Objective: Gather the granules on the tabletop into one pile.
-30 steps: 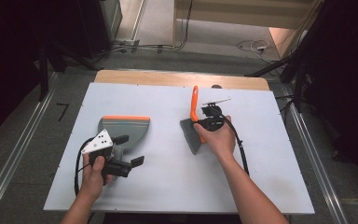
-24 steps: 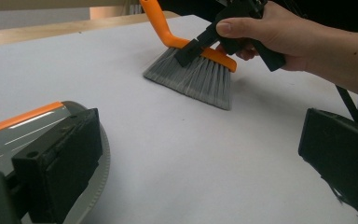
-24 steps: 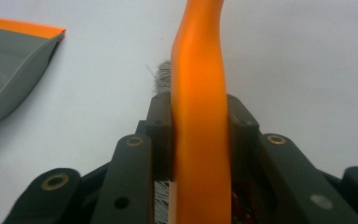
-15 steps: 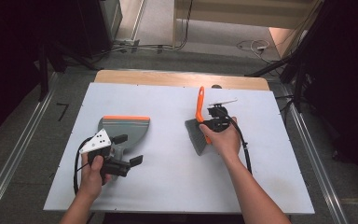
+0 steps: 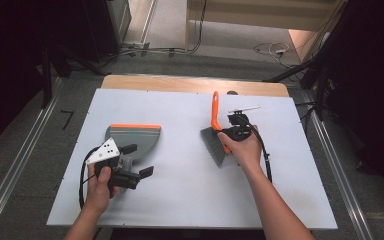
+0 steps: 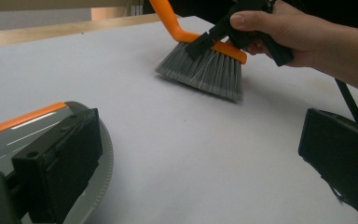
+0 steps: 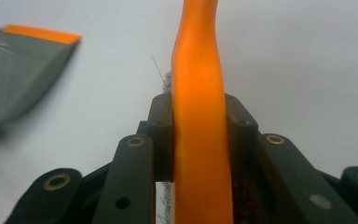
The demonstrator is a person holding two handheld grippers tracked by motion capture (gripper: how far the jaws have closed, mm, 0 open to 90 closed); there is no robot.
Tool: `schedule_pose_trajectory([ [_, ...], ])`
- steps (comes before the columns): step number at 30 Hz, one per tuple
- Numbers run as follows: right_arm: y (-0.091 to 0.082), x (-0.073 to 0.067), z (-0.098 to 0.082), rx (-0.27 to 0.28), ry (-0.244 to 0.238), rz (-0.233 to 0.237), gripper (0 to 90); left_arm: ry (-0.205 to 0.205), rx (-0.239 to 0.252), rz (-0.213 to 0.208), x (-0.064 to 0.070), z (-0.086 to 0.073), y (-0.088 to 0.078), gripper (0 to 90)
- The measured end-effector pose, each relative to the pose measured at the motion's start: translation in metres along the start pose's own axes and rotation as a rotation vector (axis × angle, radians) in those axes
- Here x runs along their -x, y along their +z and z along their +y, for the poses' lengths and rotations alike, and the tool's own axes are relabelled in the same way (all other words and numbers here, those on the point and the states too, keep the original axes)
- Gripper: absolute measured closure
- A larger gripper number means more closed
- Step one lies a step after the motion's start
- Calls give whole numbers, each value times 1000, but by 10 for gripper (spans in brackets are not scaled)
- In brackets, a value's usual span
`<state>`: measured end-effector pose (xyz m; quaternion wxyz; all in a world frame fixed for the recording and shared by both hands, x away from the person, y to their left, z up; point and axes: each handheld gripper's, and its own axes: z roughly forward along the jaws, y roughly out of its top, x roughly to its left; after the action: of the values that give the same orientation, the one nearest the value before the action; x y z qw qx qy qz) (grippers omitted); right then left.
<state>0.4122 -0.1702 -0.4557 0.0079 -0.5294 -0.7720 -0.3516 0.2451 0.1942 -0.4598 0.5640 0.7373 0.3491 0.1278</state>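
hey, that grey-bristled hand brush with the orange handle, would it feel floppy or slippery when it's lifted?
The orange-handled grey-bristled hand brush probably lifts stiffly: its moulded handle keeps its curve while clamped in the right gripper. The smooth handle might slip or swivel between the jaws. The fine splayed bristles would likely bend when pressed on the table.

Table [image 5: 180, 200]: pale grey top, wooden strip along far edge. On it: grey dustpan [image 5: 132, 140] with orange lip, at left; brush [image 5: 213, 145], grey bristles down on the surface, right of centre.

Recording lab, white table [image 5: 190, 200] on rails [image 5: 15, 175], floor cables [image 5: 272, 49], dark curtains [image 5: 10, 60]
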Motion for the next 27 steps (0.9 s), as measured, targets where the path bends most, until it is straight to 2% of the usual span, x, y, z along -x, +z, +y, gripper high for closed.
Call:
schedule_pose_trajectory([
  [4,-14,-5,4,33,-16,28,679,4,-7,0,1,0,0,3],
  [7,-29,-3,7,69,-28,8,680,0,-1,0,0,0,0,3],
  [10,-43,5,9,86,-35,-59,680,-2,0,0,0,0,0,3],
  [11,-50,13,9,84,-32,-108,680,-2,0,-1,0,0,0,3],
  [12,-50,13,9,84,-32,-108,680,-2,0,-1,0,0,0,3],
  [13,-52,16,8,82,-36,-138,679,-2,0,-1,0,0,0,2],
  [14,-54,23,5,78,-51,-205,680,-1,-1,2,0,0,0,3],
  [15,-54,23,5,78,-51,-205,680,0,-3,1,0,0,0,3],
  [18,-50,31,0,61,-73,-299,680,0,-4,2,0,0,1,3],
  [22,-41,30,-7,47,-110,-381,680,2,-8,-1,0,0,2,3],
  [25,-31,22,-10,45,-141,-429,681,2,-11,0,0,0,2,3],
  [27,-27,16,-9,50,-143,-443,681,3,-12,1,0,0,2,3],
])
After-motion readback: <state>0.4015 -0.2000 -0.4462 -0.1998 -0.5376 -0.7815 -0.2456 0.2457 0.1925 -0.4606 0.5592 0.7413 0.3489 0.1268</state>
